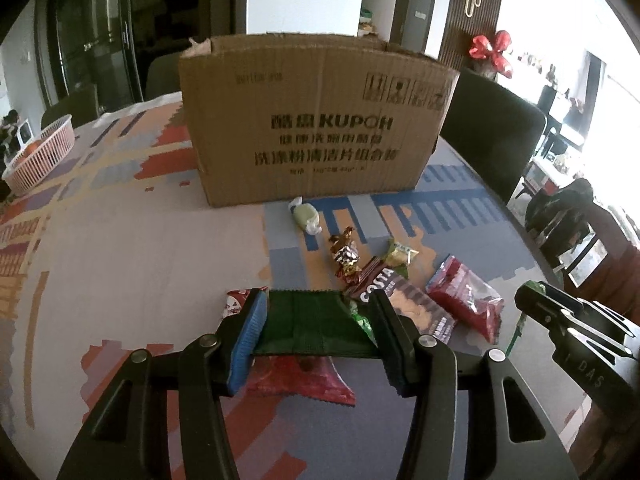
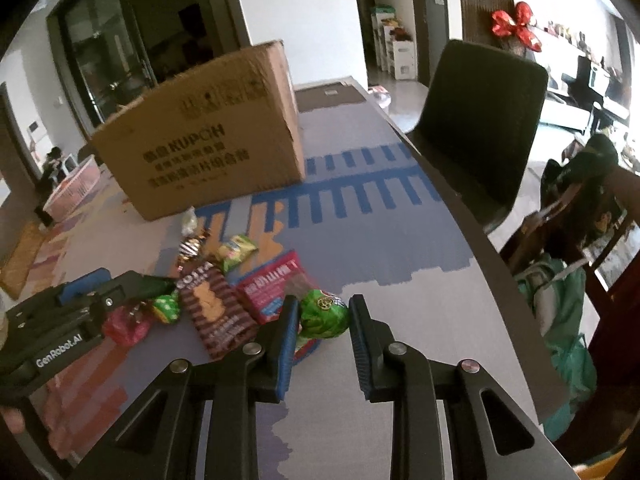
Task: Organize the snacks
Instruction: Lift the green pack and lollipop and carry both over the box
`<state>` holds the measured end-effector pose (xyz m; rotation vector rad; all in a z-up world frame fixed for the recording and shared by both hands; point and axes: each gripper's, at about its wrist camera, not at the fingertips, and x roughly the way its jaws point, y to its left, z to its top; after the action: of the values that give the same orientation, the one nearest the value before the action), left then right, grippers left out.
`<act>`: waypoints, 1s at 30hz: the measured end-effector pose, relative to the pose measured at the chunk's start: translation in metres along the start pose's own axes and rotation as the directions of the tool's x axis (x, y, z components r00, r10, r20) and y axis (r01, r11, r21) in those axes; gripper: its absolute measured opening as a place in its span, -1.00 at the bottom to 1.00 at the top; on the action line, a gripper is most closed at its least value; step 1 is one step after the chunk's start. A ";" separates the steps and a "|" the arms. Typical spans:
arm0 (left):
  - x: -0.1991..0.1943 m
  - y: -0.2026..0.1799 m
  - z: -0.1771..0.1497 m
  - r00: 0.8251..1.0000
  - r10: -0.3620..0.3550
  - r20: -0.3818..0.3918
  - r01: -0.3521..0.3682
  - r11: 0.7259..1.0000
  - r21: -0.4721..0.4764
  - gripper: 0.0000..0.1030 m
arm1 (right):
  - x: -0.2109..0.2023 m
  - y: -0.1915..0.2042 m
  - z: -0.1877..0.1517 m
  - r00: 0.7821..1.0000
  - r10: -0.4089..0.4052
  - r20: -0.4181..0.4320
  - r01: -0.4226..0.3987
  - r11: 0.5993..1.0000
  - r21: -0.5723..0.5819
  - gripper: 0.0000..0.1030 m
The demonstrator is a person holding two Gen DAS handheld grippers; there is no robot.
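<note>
My left gripper (image 1: 320,297) is shut on a dark green packet (image 1: 312,320), held flat between its pads just above a red packet (image 1: 304,378) on the table. The right wrist view shows this gripper (image 2: 132,280) at the left, with the dark green packet (image 2: 156,285) poking out of it. My right gripper (image 2: 324,301) is shut on a round green-wrapped sweet (image 2: 322,316). In the left wrist view it (image 1: 526,298) sits at the right. A loose pile of snacks lies between them: a Costa packet (image 1: 404,302), a red bag (image 1: 466,300), a gold-brown sweet (image 1: 346,258). An open cardboard box (image 1: 316,120) stands behind.
A pale green sweet (image 1: 306,216) lies close to the box front. A pink basket (image 1: 40,152) sits at the far left of the patterned table. A dark chair (image 2: 480,120) stands along the table's right edge (image 2: 480,248), and a green backpack (image 2: 564,304) lies beyond it.
</note>
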<state>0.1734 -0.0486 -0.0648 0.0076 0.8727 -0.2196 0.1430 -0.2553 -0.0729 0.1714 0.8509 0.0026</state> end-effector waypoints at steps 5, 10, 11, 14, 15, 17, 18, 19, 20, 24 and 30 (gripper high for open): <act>-0.011 0.002 0.003 1.000 -0.008 0.026 0.008 1.000 -0.009 0.01 | -0.013 0.007 0.005 0.999 0.040 0.030 -0.039 0.999 -0.016 -0.48; -0.020 0.004 0.009 0.999 -0.014 0.052 0.015 1.000 -0.018 0.01 | -0.021 0.017 0.012 0.995 0.080 0.054 -0.078 0.996 -0.043 -0.48; -0.022 0.004 0.010 0.998 -0.013 0.058 0.014 1.000 -0.017 0.01 | -0.022 0.019 0.014 0.994 0.087 0.060 -0.084 0.995 -0.049 -0.48; -0.027 0.005 0.014 0.997 -0.023 0.070 0.025 0.999 -0.023 0.01 | -0.025 0.026 0.021 0.991 0.115 0.070 -0.110 0.991 -0.072 -0.48; -0.029 0.006 0.016 0.997 -0.027 0.074 0.029 0.999 -0.024 0.01 | -0.026 0.029 0.023 0.990 0.121 0.072 -0.116 0.990 -0.080 -0.48; -0.034 0.006 0.020 0.996 -0.025 0.091 0.027 0.999 -0.021 0.01 | -0.027 0.033 0.028 0.987 0.134 0.084 -0.126 0.987 -0.096 -0.48; -0.036 0.006 0.021 0.995 -0.022 0.098 0.024 1.000 -0.020 0.01 | -0.029 0.036 0.030 0.986 0.141 0.090 -0.131 0.986 -0.103 -0.48; -0.039 0.007 0.023 0.994 -0.022 0.106 0.024 1.000 -0.019 0.01 | -0.030 0.039 0.034 0.984 0.148 0.097 -0.136 0.984 -0.117 -0.48; -0.041 0.008 0.026 0.993 -0.023 0.114 0.026 0.999 -0.019 0.01 | -0.031 0.041 0.036 0.983 0.150 0.103 -0.137 0.983 -0.124 -0.48; -0.051 0.011 0.037 0.988 -0.019 0.154 0.020 1.000 -0.006 0.01 | -0.036 0.049 0.049 0.977 0.170 0.132 -0.150 0.977 -0.149 -0.48; -0.063 0.014 0.059 0.978 -0.023 0.208 0.021 1.000 0.014 0.01 | -0.041 0.057 0.073 0.964 0.203 0.171 -0.174 0.970 -0.171 -0.48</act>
<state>0.1821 -0.0291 0.0201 -0.0142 0.6632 -0.2416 0.1745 -0.2130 0.0132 0.1043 0.6409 0.2281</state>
